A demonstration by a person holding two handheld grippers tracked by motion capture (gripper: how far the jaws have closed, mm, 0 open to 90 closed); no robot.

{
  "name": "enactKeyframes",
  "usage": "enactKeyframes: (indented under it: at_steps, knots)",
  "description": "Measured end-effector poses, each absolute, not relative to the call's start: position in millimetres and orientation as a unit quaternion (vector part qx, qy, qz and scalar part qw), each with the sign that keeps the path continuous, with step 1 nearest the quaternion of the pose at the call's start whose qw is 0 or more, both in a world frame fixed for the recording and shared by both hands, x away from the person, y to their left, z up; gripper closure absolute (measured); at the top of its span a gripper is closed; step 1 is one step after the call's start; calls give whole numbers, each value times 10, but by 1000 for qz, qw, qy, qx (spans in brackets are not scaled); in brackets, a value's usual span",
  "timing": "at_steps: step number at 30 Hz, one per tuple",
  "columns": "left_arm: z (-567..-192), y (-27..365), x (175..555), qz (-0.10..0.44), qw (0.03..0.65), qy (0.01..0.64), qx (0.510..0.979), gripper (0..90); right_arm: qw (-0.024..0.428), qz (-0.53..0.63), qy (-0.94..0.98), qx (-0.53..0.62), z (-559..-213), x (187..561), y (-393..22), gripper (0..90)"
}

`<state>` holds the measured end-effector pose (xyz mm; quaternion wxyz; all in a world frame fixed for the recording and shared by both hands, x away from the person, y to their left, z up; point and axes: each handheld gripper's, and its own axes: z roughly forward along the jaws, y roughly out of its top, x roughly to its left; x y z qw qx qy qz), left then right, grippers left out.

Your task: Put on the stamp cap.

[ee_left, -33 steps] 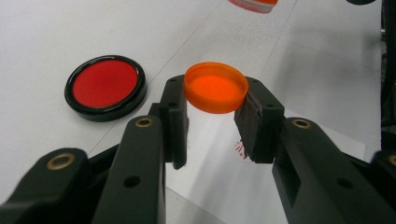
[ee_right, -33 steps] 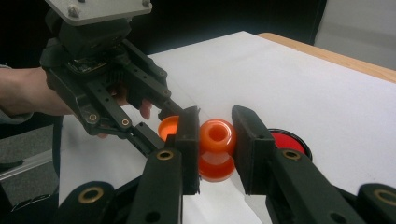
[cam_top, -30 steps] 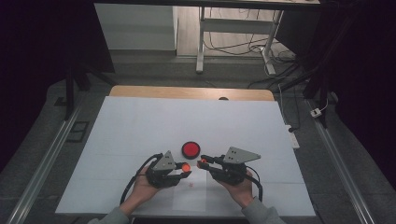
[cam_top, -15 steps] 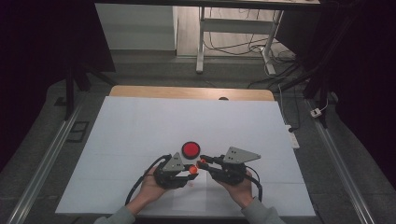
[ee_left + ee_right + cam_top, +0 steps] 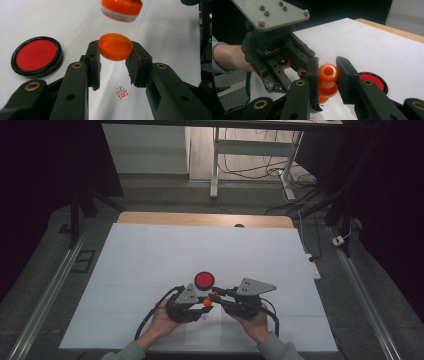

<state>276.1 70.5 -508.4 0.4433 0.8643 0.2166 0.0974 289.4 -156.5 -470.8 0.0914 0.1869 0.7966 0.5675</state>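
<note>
My left gripper is clamped on the little orange cap, pads pinching its rim from either side with its hollow side tipped up toward me, and my right gripper is squeezed tight on the orange stamp, jaws closed on its waisted handle. In the high view the two tools meet nose to nose near the front edge of the white sheet, cap and stamp just apart, both lifted off the paper. From the left gripper view the stamp's working end hangs right above the cap, so I judge the job is capping it. The stamp's long axis runs from the knob, which faces my right camera, down toward the cap, its inked face pointing at the cap's mouth; through the left gripper view that face looks a bit tilted against the cap's rim. That's the risk: push them together skewed and the cap could jam crooked, pop from my thin grip on its rim, or smear ink. Below sits a red stamped mark on the sheet, and the open red ink pad lies just beside.
</note>
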Motion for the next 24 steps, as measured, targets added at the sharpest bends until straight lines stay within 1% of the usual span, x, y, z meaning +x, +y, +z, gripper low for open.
enactKeyframes:
  at_steps: [24]
  knots:
    - [-5076, 701, 2744, 101, 445, 214, 864, 645, 83, 555, 808, 179, -4789, 2875, -1469, 720]
